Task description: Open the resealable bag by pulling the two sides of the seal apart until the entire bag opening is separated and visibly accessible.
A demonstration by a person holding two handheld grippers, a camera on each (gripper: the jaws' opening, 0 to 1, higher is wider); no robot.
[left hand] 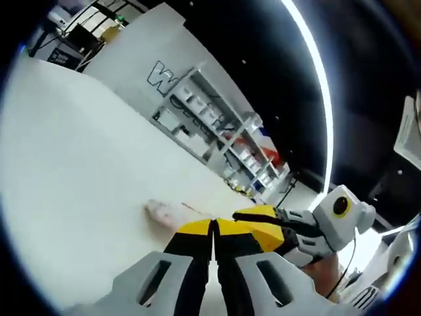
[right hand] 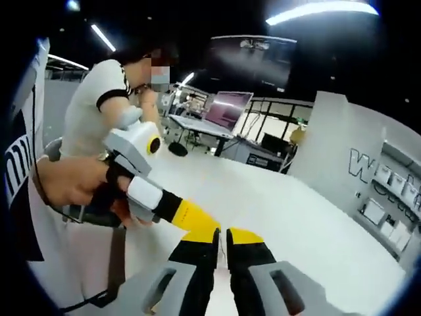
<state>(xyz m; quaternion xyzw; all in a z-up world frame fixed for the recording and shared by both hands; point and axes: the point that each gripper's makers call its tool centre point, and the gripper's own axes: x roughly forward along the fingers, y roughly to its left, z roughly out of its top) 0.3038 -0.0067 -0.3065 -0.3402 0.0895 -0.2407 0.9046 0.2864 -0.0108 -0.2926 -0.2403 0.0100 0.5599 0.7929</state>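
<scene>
Both grippers are seen meeting tip to tip, the left gripper [left hand: 214, 230] and right gripper [right hand: 222, 238] closed; whether the bag [left hand: 172, 214], just beyond, is gripped cannot be told.

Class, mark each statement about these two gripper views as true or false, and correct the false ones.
1. The left tongs have their jaws close together. True.
2. The right tongs are spread wide open. False: their jaws are nearly touching.
3. A small pale, crumpled object lies on the white table. True; too blurred to identify.
4. The table is black. False: it is white.
5. In the right gripper view, a hand grips the other gripper's handle. True.
6. A shelving unit stands beyond the table. True.
</scene>
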